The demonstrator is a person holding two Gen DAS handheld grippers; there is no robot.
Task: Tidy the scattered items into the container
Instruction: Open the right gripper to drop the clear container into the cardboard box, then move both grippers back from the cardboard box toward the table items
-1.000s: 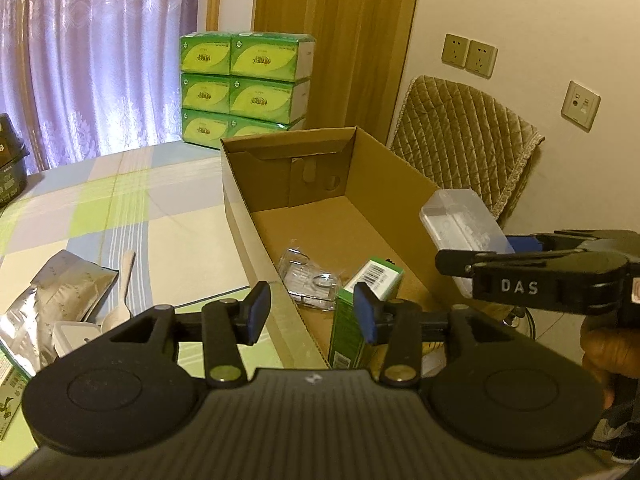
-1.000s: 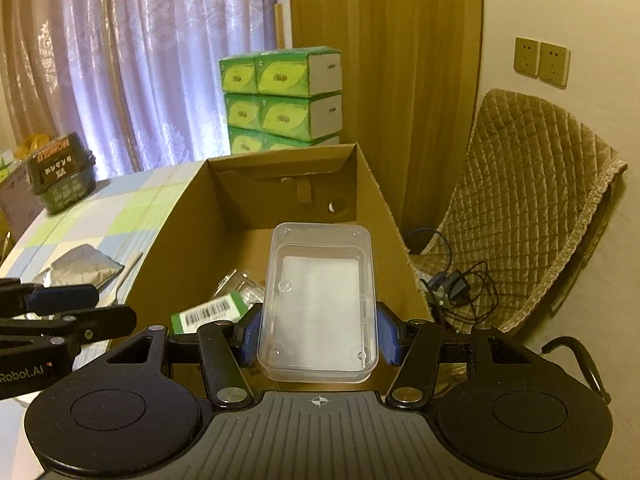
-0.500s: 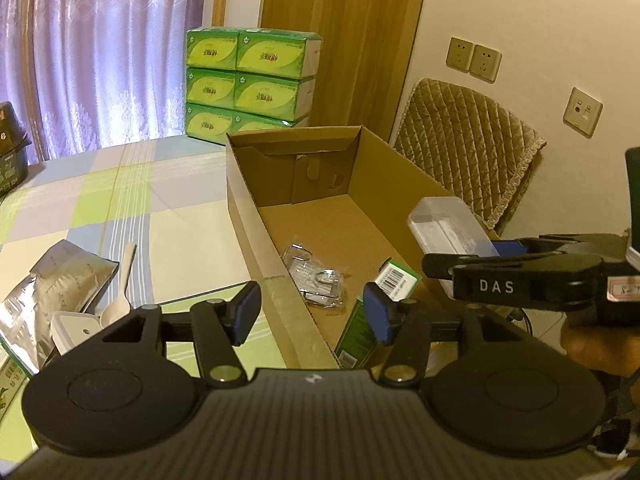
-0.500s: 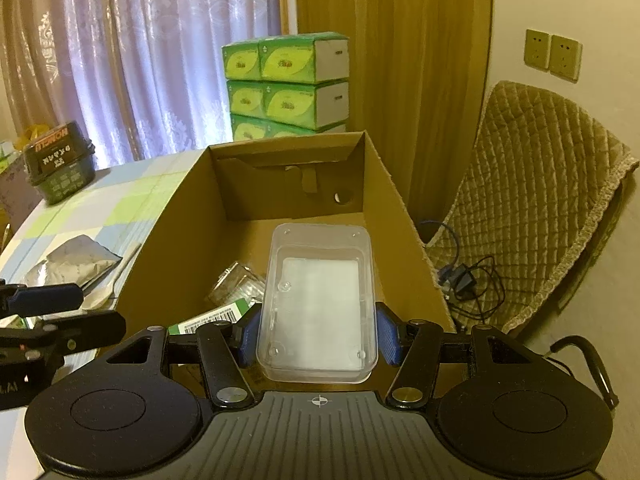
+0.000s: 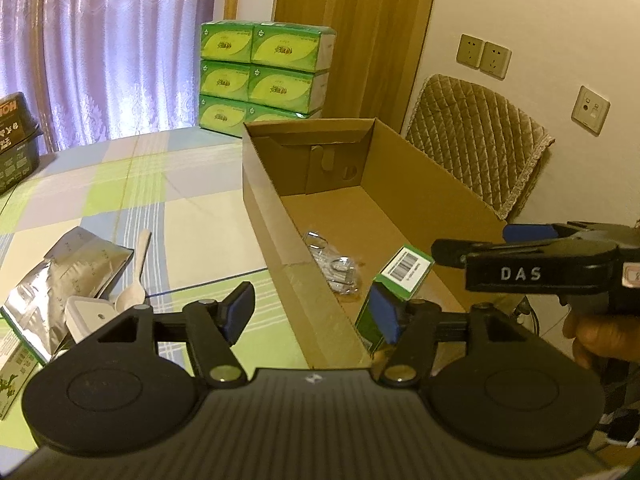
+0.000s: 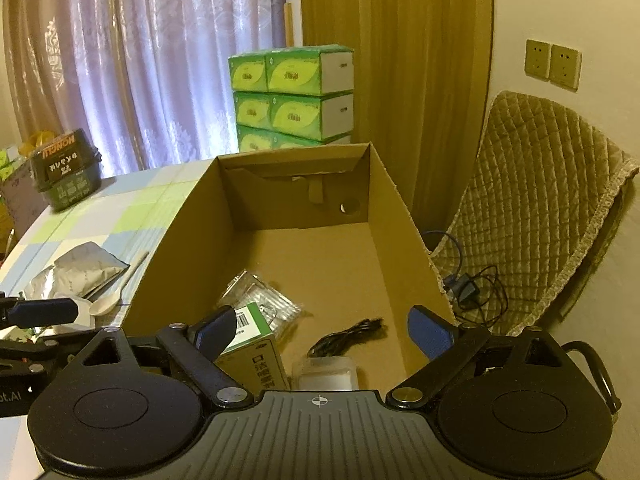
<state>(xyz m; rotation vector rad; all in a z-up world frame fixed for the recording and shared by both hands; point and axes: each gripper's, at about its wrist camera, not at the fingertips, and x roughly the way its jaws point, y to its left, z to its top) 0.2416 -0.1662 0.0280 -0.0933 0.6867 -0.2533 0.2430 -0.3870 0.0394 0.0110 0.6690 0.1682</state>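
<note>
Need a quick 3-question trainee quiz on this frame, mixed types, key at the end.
1. True or false: the right gripper is shut on the clear plastic case.
2. Where does the white spoon lie? A) in the cardboard box B) on the table C) on the chair
3. Fill in: beside the green carton in the box lies a black ____.

Key: 1 false; 2 B; 3 cable.

Stacked green tissue boxes point(image 6: 294, 96) stand before purple curtains point(image 6: 140, 64), a quilted chair point(image 6: 536, 216) at right
</note>
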